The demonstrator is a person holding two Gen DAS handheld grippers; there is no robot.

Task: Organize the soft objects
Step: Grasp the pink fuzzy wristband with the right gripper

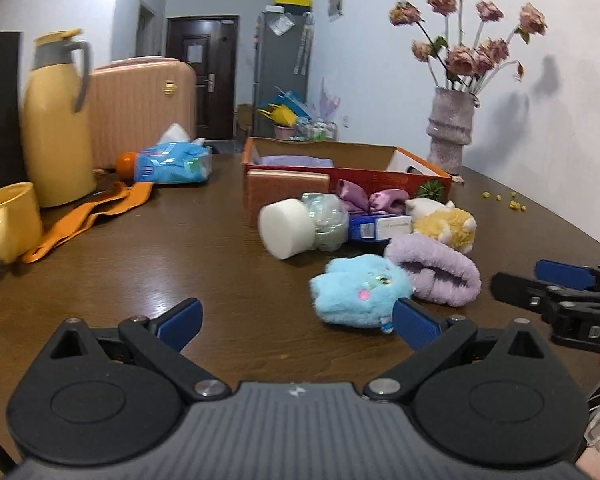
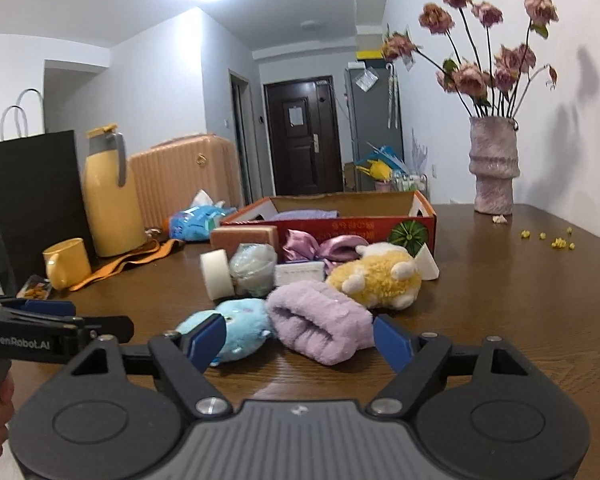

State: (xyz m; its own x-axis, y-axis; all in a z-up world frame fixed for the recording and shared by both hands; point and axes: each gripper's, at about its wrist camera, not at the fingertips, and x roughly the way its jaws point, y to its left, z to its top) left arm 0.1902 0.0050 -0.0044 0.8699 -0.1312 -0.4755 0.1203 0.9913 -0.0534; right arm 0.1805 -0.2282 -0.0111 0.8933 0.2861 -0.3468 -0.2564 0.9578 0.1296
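Soft things lie in a heap on the brown table: a blue plush [image 1: 360,294] [image 2: 240,326], a rolled lilac towel [image 1: 436,274] [image 2: 320,320], a yellow plush [image 1: 448,224] [image 2: 380,278], a white foam roll [image 1: 286,228] [image 2: 216,274], a pale mesh puff [image 1: 328,220] [image 2: 254,268] and a purple satin bow [image 1: 374,200] [image 2: 328,248]. Behind them stands an open red cardboard box [image 1: 380,178] [image 2: 340,226] with a lilac cloth [image 1: 296,160] inside. My left gripper [image 1: 298,324] is open, just short of the blue plush. My right gripper [image 2: 300,340] is open, in front of the lilac towel; it shows in the left wrist view [image 1: 540,284].
A yellow thermos [image 1: 56,128] [image 2: 110,196], yellow mug [image 1: 10,220] [image 2: 66,262], orange cloth [image 1: 88,216] and blue tissue pack [image 1: 174,162] stand at the left. A vase of dried roses [image 1: 450,132] [image 2: 494,168] stands at the back right. A sponge block [image 1: 286,192] leans on the box.
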